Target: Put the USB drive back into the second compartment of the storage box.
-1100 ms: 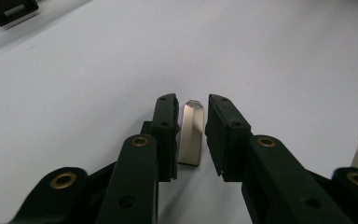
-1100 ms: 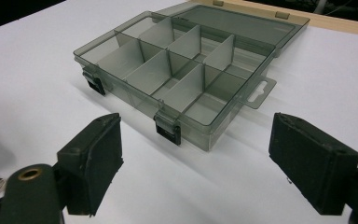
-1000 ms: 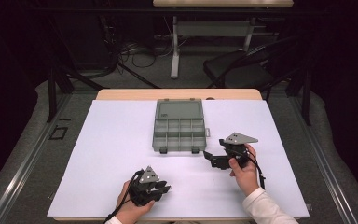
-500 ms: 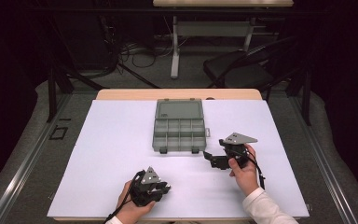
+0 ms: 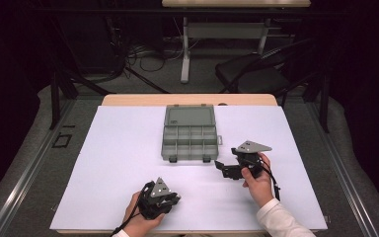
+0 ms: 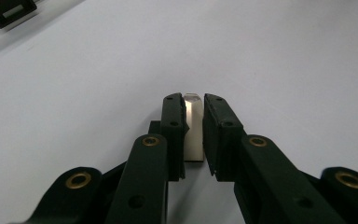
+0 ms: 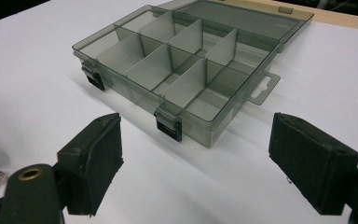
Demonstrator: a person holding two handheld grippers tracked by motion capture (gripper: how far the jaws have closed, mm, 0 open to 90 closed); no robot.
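So the left gripper (image 6: 193, 135) pinches a flat shiny metal strip (image 6: 192, 128) — well in front of the smoky translucent plastic organizer box (image 7: 182, 70); the right gripper (image 7: 196, 158) — matte black pads — is spread wide just before the box's latches.

High view overlooks the table (image 5: 128, 148); gripper views skim its surface closely.

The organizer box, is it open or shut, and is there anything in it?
Open and empty. The box has its lid folded back flat on the table, and every compartment shows bare.
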